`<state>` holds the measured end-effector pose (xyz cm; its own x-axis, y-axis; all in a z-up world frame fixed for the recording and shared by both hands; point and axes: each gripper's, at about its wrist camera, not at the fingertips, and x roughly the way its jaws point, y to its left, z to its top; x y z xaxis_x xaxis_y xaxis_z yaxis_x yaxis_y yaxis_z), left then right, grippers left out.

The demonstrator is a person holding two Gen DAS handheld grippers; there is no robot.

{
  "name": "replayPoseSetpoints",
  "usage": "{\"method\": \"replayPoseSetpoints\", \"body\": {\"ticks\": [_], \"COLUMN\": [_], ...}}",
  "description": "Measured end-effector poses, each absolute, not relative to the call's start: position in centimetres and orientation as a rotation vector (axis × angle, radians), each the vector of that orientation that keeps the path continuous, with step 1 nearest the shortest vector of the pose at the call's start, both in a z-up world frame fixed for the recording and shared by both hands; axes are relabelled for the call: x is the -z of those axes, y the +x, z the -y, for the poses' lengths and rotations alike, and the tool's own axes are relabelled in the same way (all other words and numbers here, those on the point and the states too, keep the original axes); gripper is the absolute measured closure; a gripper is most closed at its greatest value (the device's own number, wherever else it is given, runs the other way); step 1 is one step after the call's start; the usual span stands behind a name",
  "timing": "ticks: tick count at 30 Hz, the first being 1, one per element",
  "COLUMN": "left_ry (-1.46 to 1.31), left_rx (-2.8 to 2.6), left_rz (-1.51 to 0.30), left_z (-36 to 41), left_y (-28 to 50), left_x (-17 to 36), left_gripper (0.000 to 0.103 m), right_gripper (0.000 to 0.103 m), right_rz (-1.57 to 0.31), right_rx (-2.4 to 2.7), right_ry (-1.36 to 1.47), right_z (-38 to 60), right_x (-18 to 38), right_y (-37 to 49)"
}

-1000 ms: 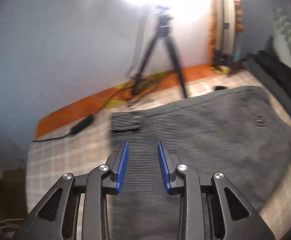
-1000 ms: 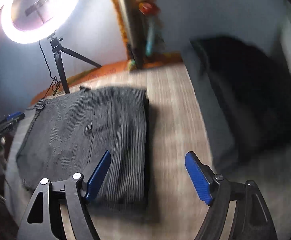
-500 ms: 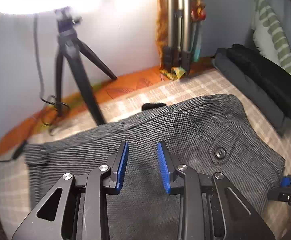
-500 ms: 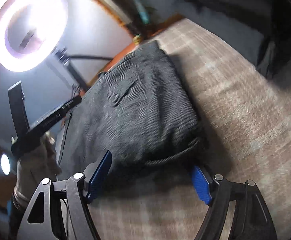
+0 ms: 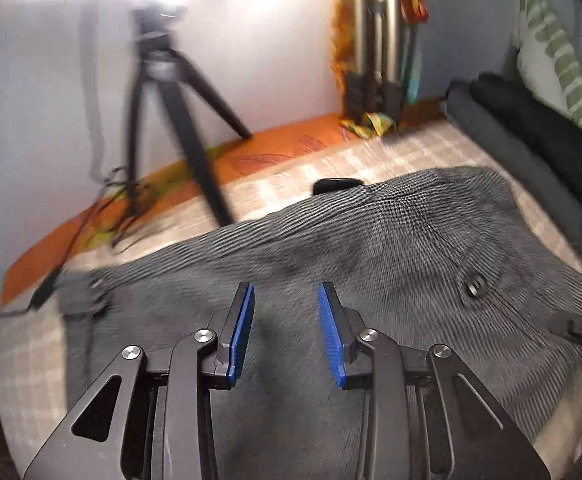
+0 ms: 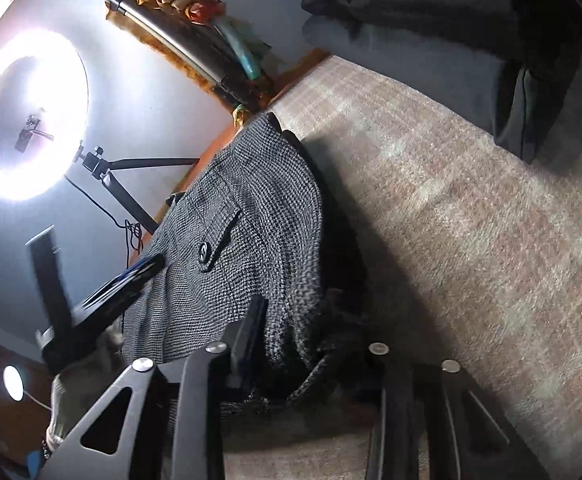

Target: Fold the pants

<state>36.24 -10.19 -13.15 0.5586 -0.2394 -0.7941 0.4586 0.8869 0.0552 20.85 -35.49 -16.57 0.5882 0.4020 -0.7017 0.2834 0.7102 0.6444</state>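
**Pants on bed, right claw at the edge**

Bed [image 5: 391, 160] with pale checked cover fills both views. Grey checked pants [image 5: 371, 264] lie folded and mostly flat on it, covering the middle of the left wrist view; in the right wrist view they run from the far wall side down to the near edge of frame.

Dark cushion [image 6: 471, 60] at far side of bed, well apart from pants. Ring light [image 6: 31, 112] on tripod [image 5: 179, 120] stands beyond the pants by the wall, glowing.

Left claw [image 5: 285, 332] hangs over the near part of the pants, blue pads [image 5: 241, 328] parted by a moderate gap, nothing between them, cloth directly below. Contact with cloth: can't tell.

Right claw [image 6: 315, 344] low at the pants' near corner; folded fabric edge bunches up between its two fingers. The fingers stand narrowly apart with cloth between them; whether they actually pinch it, can't tell, tips hidden in shadow and cloth.

Pocket button [image 6: 204, 251] on top face of pants, between the two claws.
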Motion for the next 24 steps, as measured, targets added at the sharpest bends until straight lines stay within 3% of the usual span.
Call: {"method": "replayPoseSetpoints", "body": {"ticks": [5, 12, 17, 21, 24], "left_ry": [0.206, 0.274, 0.192, 0.083, 0.011], "left_rx": [0.425, 0.417, 0.446, 0.408, 0.316], "left_rz": [-0.914, -0.880, -0.920, -0.903, -0.876], "left_z": [5.6, 5.5, 3.7, -1.1, -5.6], "left_y": [31.0, 27.4, 27.4, 26.8, 26.3], "left_x": [12.9, 16.5, 14.7, 12.0, 11.0], "left_gripper": [0.071, 0.070, 0.070, 0.060, 0.060], "right_gripper": [0.081, 0.084, 0.085, 0.085, 0.085], "right_rz": [-0.946, -0.895, -0.843, -0.799, -0.769], "right_rx": [-0.069, -0.065, -0.073, -0.101, -0.139], "right_ry": [0.708, 0.607, 0.482, 0.372, 0.272], "right_z": [34.8, 33.3, 31.3, 28.8, 25.8], "right_x": [15.1, 11.7, 8.1, 5.2, 3.4], "right_y": [20.7, 21.0, 21.0, 21.2, 21.4]}}
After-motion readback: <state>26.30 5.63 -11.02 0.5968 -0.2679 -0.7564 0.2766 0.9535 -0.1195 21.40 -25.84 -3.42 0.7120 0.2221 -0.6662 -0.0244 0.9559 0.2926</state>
